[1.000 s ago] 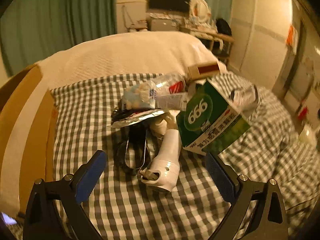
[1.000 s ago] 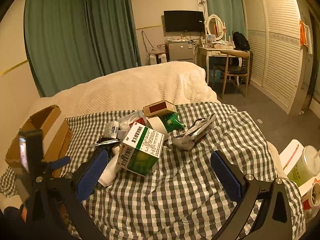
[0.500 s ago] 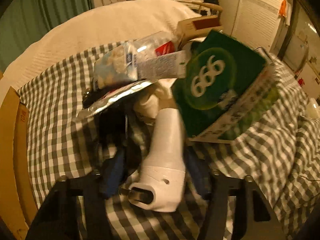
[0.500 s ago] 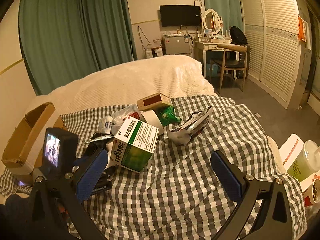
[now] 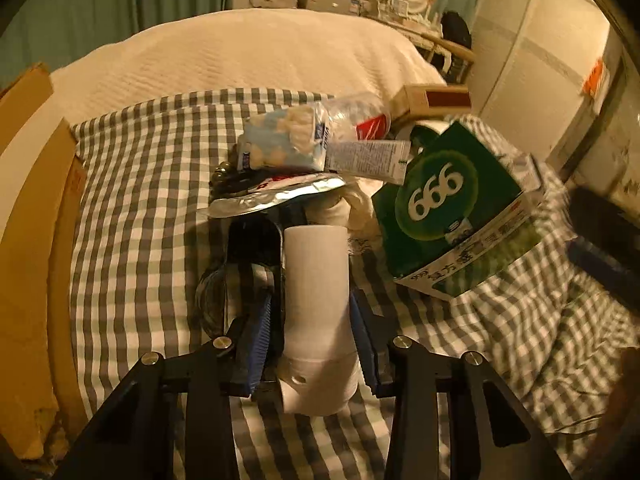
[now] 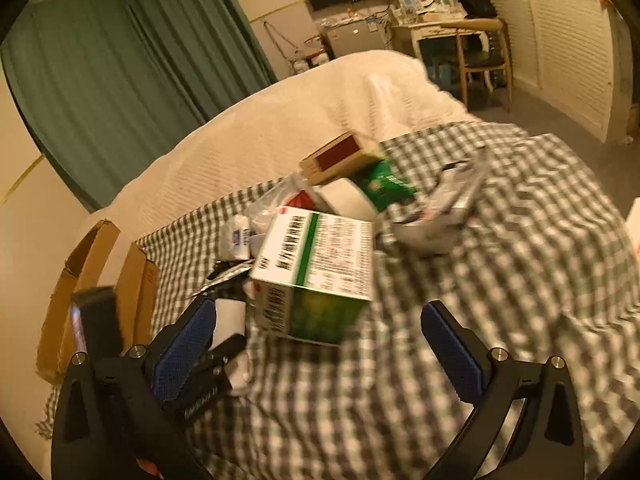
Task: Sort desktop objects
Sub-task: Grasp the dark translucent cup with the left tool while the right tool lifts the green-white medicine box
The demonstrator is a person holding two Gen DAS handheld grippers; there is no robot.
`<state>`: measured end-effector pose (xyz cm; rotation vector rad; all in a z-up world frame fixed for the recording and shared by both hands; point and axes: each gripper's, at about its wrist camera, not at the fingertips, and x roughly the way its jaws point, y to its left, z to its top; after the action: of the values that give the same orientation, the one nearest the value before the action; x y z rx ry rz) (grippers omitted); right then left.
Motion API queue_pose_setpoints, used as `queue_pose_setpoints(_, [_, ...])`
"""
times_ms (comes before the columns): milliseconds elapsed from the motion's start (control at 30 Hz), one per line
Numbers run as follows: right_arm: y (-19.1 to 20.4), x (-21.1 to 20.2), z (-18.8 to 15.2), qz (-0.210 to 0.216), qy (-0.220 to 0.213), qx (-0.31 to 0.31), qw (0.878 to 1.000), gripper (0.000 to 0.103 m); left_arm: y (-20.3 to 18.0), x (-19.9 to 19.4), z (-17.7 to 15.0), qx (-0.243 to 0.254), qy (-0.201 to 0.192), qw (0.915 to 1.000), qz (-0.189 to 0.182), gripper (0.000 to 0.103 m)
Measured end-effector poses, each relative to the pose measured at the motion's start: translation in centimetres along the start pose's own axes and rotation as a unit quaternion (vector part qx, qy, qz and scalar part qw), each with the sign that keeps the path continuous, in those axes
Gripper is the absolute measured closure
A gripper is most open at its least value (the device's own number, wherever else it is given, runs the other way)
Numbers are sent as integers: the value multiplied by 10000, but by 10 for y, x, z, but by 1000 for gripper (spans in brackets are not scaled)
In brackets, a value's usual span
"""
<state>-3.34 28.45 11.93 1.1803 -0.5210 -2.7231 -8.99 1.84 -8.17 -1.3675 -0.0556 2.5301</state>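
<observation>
My left tool (image 5: pixel 314 344) is closing around the white plastic device (image 5: pixel 316 304), a smooth rounded body that lies lengthwise between the blue pads (image 5: pixel 260 332) on the checked cloth (image 5: pixel 140 208) of the bed, at the near edge of the heap; the pads look to be at its sides or just short of them, and I cannot tell whether they press yet. I judge it stiff, fairly light and slippery, with a curved shell that could squirt out of a flat pinch, so I take it across the straight middle of the barrel, not at the flared end nearest me. A silver foil pouch (image 5: pixel 276 196) overhangs its far end and a dark object lies just beside it on the left, so a lift may drag those along. The green carton (image 5: pixel 452 216) marked 666 leans just to its right; it seems a light cardboard box, stiff enough on its faces but easy to dent at the corners. My right tool (image 6: pixel 316 356) hangs spread wide in front of that carton (image 6: pixel 316 276) with nothing between its pads. The cardboard box (image 6: pixel 100 280) stands open at the left edge of the bed, a likely place for sorted things
</observation>
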Motion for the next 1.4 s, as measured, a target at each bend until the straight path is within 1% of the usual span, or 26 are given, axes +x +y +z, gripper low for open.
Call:
queue_pose_setpoints(67, [3,12,0,31,84,65,9999,1,5,-4,1,-111,-54,9999,-75,65])
queue_pose_setpoints(133, [1,24,-1,-49,161,164,9997,1,5,-12,-1,-199,-128,9996,-133,65])
queue_pose_setpoints(200, [-5,36,-2,-55,292,331,9990,1,-2,-19,-1,-270,-203,9993,-184,65])
queue_pose_setpoints(300, [-16,51,-3,121,479,665,9966,1,6,-25,3,-396,-356,9979,-364,65])
queue_pose_setpoints(333, [-20,54,-3,236,517,776,9954,0,5,-31,2,-418,-394,9975,-406,65])
queue_pose_setpoints(400, [-24,57,-4,307,522,861,9944,1,8,-37,3,-491,-506,9964,-479,65])
queue_pose_setpoints(433, [-26,58,-5,353,516,888,9941,6,10,-39,4,-516,-555,9958,-511,65])
queue_pose_setpoints(467, [-27,57,-5,383,512,893,9940,13,12,-41,5,-531,-592,9955,-519,65])
queue_pose_setpoints(500, [-28,55,-6,421,511,878,9939,17,14,-41,6,-557,-624,9952,-513,65])
queue_pose_setpoints(533, [-27,53,-6,448,518,830,9942,26,16,-41,7,-580,-643,9949,-520,65])
queue_pose_setpoints(600, [-24,49,-6,408,509,692,9955,26,19,-41,7,-667,-657,9940,-565,65])
queue_pose_setpoints(700, [-14,38,-8,164,411,337,9985,26,25,-43,5,-786,-705,9921,-684,65])
queue_pose_setpoints(800, [-8,25,-7,170,346,207,9990,26,27,-47,4,-813,-813,9897,-847,65])
queue_pose_setpoints(833, [-4,19,-7,125,298,134,9994,26,26,-47,3,-775,-806,9898,-885,65])
queue_pose_setpoints(933, [8,-2,-6,-188,101,-285,9994,26,21,-45,-2,-723,-707,9911,-868,65])
queue_pose_setpoints(967, [10,-6,-7,-218,72,-353,9991,26,20,-44,-4,-719,-644,9915,-868,65])
queue_pose_setpoints(1033, [11,-14,-6,-215,56,-383,9990,26,19,-38,-9,-724,-446,9926,-863,64])
queue_pose_setpoints(1100, [10,-16,-8,-186,85,-343,9992,26,18,-27,-14,-779,-171,9938,-770,62])
queue_pose_setpoints(1167, [6,-17,-10,-190,108,-308,9993,26,20,-20,-19,-835,24,9946,-614,45])
queue_pose_setpoints(1200, [5,-17,-10,-181,128,-273,9994,26,23,-20,-20,-864,24,9947,-554,41])
queue_pose_setpoints(1300, [0,-18,-10,-66,144,-166,9997,26,29,-27,-24,-1012,-71,9938,-464,40])
queue_pose_setpoints(1400, [0,-23,-7,-32,64,-192,9998,26,41,-39,-25,-1263,-199,9909,-412,40])
